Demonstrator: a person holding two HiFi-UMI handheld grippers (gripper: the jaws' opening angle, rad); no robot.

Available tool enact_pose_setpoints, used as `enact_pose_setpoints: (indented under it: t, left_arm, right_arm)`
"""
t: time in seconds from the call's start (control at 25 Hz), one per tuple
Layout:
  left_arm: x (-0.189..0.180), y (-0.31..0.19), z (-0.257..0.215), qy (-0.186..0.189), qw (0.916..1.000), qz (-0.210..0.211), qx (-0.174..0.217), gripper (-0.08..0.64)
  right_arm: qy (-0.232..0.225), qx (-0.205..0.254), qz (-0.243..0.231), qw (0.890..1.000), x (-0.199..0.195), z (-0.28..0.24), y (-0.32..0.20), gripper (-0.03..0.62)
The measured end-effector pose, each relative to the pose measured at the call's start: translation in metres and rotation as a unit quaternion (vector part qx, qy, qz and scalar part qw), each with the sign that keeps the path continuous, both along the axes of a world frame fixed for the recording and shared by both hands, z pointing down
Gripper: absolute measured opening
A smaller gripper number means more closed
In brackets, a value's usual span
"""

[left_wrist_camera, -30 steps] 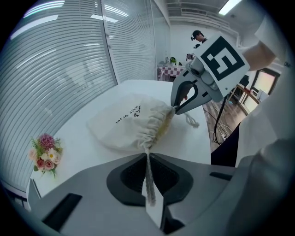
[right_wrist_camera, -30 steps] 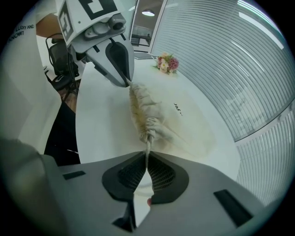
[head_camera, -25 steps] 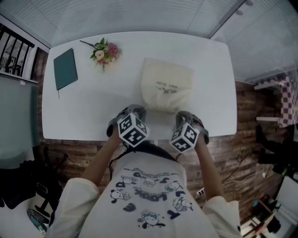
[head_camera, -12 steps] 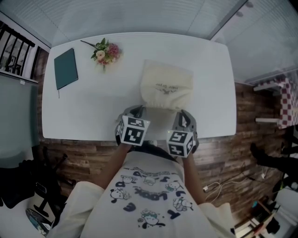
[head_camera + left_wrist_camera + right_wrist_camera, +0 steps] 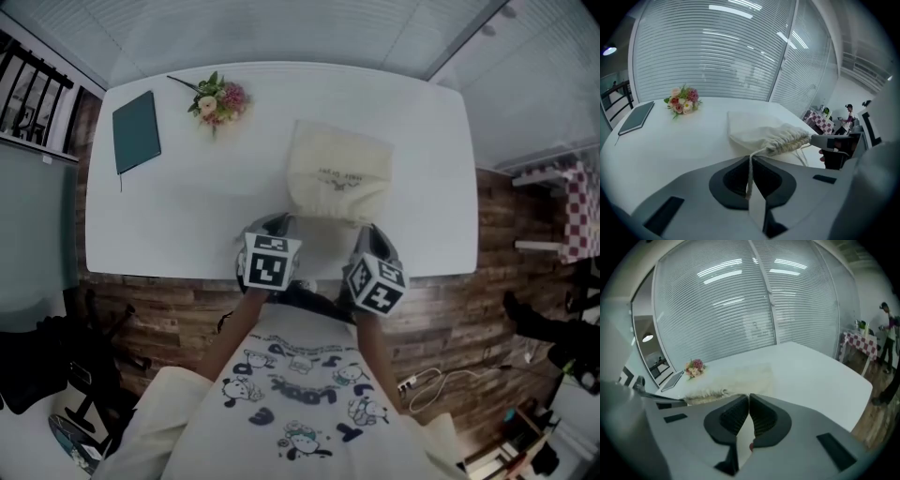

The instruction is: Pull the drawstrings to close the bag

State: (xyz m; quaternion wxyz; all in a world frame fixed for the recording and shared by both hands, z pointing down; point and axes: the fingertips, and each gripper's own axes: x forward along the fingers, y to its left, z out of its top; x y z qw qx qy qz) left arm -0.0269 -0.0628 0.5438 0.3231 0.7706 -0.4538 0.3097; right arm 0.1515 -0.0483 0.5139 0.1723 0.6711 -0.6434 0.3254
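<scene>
A cream drawstring bag [image 5: 337, 173] lay right of centre on the white table [image 5: 187, 216], its gathered mouth [image 5: 787, 139] turned toward the table's near edge, where a person held both grippers. The left gripper [image 5: 751, 158] had its jaws clamped on a pale drawstring [image 5: 750, 172] running taut from the bag's mouth. The right gripper [image 5: 748, 399] had its jaws pressed together; whether a cord lay between them could not be told. A small bouquet [image 5: 217, 98] and a teal notebook [image 5: 137, 131] sat at the table's far left.
</scene>
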Motion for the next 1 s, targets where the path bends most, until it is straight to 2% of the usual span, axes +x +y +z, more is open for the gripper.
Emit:
enact_pose_setpoints:
  t: [0.16, 0.24, 0.36, 0.52, 0.56, 0.76, 0.88, 1.0]
  left_arm:
    - [-0.007, 0.000, 0.005, 0.025, 0.9989, -0.033, -0.021, 0.046]
    - [-0.007, -0.001, 0.008, 0.049, 0.9967, -0.055, -0.034, 0.044]
    - [-0.012, -0.006, 0.007, 0.065, 0.9942, -0.078, -0.036, 0.044]
    - [-0.014, -0.014, 0.004, 0.118, 0.9848, -0.114, -0.056, 0.044]
    - [-0.016, -0.014, 0.005, 0.122, 0.9837, -0.118, -0.059, 0.044]
    - [-0.030, -0.016, 0.007, 0.132, 0.9778, -0.149, -0.067, 0.044]
    - [-0.041, -0.020, 0.007, 0.143, 0.9730, -0.167, -0.071, 0.044]
    - [-0.045, -0.021, 0.007, 0.123, 0.9778, -0.159, -0.059, 0.043]
  right_arm:
    - [-0.065, 0.000, 0.047, 0.997, 0.008, 0.006, 0.000, 0.023]
    - [-0.084, 0.001, 0.061, 0.995, 0.010, 0.006, 0.002, 0.023]
    - [-0.099, 0.007, 0.069, 0.993, 0.010, 0.004, 0.003, 0.023]
    - [-0.150, 0.004, 0.101, 0.983, 0.016, 0.006, 0.004, 0.023]
    - [-0.158, 0.002, 0.107, 0.982, 0.017, 0.008, 0.004, 0.023]
    - [-0.165, 0.004, 0.133, 0.977, 0.034, 0.012, 0.009, 0.023]
    - [-0.149, 0.006, 0.124, 0.981, 0.042, 0.012, 0.010, 0.017]
    - [-0.123, 0.013, 0.098, 0.987, 0.038, 0.010, 0.006, 0.017]
